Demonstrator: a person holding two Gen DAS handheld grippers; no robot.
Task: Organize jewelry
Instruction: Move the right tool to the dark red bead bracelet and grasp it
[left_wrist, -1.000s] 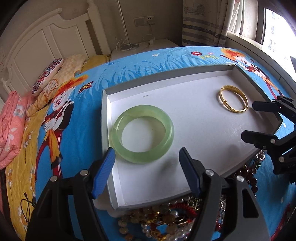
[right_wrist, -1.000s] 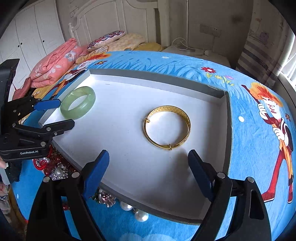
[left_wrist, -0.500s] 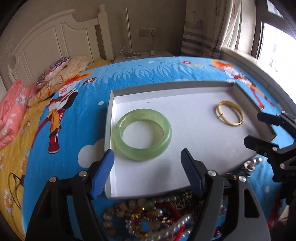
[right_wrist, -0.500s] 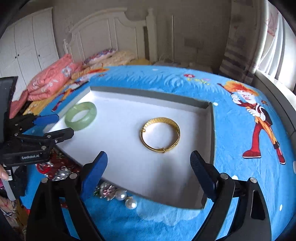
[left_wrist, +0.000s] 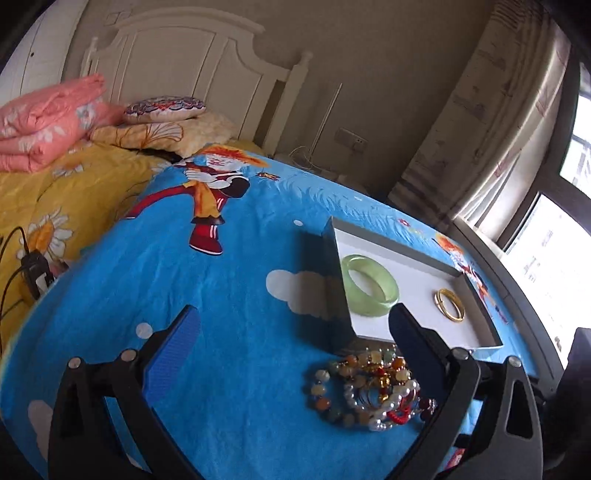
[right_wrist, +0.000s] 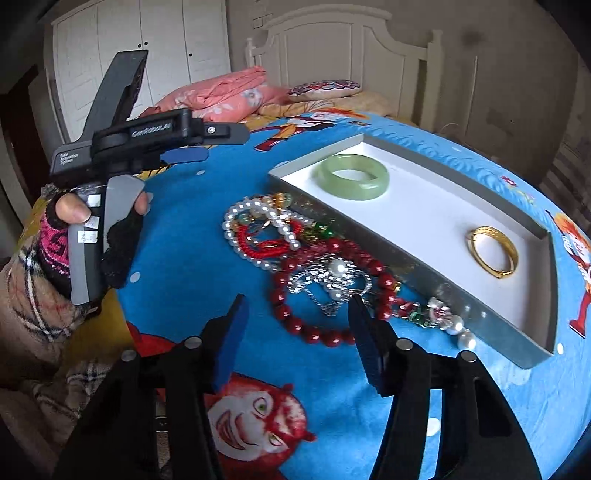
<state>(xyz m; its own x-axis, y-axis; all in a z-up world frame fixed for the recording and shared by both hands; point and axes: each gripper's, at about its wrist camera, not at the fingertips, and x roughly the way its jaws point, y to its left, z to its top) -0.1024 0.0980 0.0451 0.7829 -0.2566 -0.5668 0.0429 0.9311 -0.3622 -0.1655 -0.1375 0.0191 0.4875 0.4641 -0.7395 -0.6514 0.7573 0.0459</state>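
Observation:
A grey-walled white tray (left_wrist: 399, 245) (right_wrist: 424, 275) lies on the blue bedspread. It holds a green jade bangle (left_wrist: 369, 284) (right_wrist: 352, 177) and a gold bangle (left_wrist: 448, 304) (right_wrist: 491, 251). Just outside its near wall sits a tangled pile of bead and pearl jewelry (left_wrist: 369, 387) (right_wrist: 280, 236). My left gripper (left_wrist: 291, 332) (right_wrist: 210, 144) hangs left of the pile, its jaws opening wide with nothing between them. My right gripper (right_wrist: 297, 328) hovers over the pile's near edge, jaws closing, above a red bead bracelet (right_wrist: 314, 332) without pressing on it.
A person's gloved hand (right_wrist: 62, 221) grips the left gripper's handle. Folded pink bedding (left_wrist: 48, 125) and pillows (left_wrist: 164, 107) lie by the white headboard. A black charger with a cable (left_wrist: 35, 273) rests on the yellow quilt. A window (left_wrist: 554, 258) is at the right.
Both grippers drew back from the tray to the jewelry pile's side. The left one swung left and rolled, and its jaws widened. The right gripper's jaws narrowed.

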